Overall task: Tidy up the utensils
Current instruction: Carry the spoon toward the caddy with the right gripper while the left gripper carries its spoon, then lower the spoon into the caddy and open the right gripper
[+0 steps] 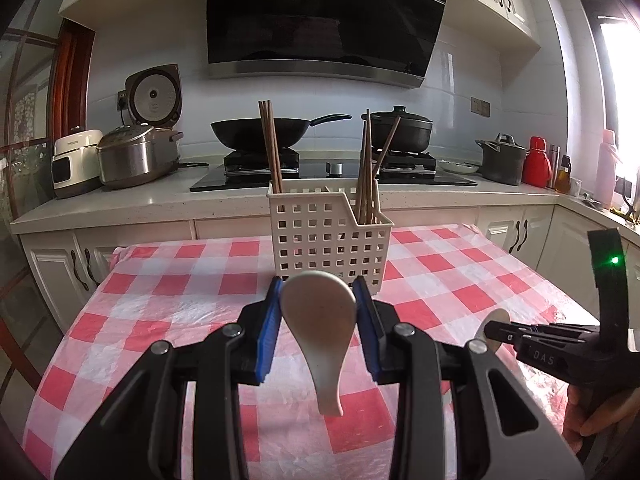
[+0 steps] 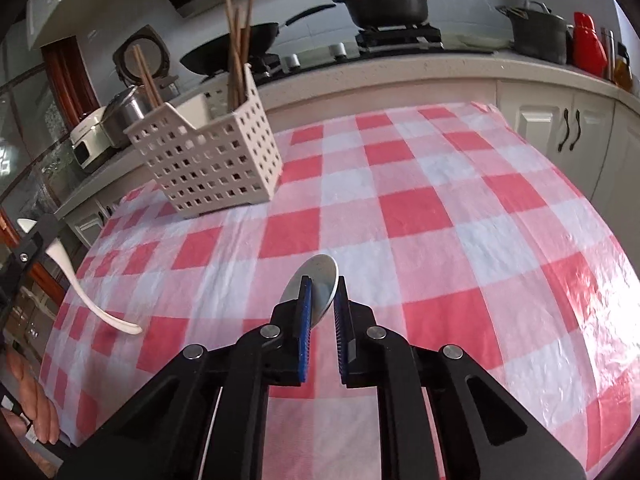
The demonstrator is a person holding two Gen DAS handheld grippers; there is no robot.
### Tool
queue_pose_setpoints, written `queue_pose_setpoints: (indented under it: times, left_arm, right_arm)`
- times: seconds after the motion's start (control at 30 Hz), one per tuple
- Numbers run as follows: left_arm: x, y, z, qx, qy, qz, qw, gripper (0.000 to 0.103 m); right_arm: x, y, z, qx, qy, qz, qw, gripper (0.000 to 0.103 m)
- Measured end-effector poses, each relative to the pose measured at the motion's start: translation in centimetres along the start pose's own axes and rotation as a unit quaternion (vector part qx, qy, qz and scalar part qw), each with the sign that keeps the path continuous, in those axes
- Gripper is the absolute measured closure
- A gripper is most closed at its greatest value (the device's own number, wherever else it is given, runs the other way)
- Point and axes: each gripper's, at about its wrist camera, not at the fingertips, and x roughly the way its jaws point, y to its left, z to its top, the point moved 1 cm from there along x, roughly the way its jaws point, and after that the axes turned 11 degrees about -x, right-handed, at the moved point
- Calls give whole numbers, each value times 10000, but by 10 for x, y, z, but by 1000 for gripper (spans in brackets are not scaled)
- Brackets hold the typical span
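The left gripper [image 1: 318,304] is clamped on the bowl of a white spoon [image 1: 320,320], held clear above the checked worktop [image 1: 160,320] with the handle hanging toward the camera. Ahead stands the white perforated caddy [image 1: 328,244] with brown chopsticks [image 1: 272,144] upright in its compartments. To the right, the right gripper [image 2: 322,300] is closed narrowly on the bowl of a second spoon [image 2: 320,280], low over the cloth, well apart from the caddy.

My right claw [image 2: 322,306] grips a metal spoon [image 2: 316,284] above the checked bench [image 2: 440,208]; the perforated caddy [image 2: 212,152] holds chopsticks [image 2: 238,48].
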Motion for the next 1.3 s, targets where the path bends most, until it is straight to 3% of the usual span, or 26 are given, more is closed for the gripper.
queue_pose_setpoints:
  times: [0.3, 0.47, 0.83, 1.3]
  left_arm:
    - [-22, -2, 21, -71, -197, -133, 9997, 69]
    - [-35, -1, 39, -119, -323, -209, 9992, 69]
    - [-9, -4, 86, -56, -424, -256, 9988, 69]
    - [72, -13, 183, -210, -613, -113, 9978, 69]
  right_arm:
    - [-61, 57, 47, -1315, -1142, -282, 9843, 95]
    - [-74, 76, 61, -1648, -1476, -372, 9745, 95]
    - [-60, 77, 110, -1840, -1918, -608, 9621, 95]
    - [-4, 63, 202, -1630, -2097, -974, 9591, 95]
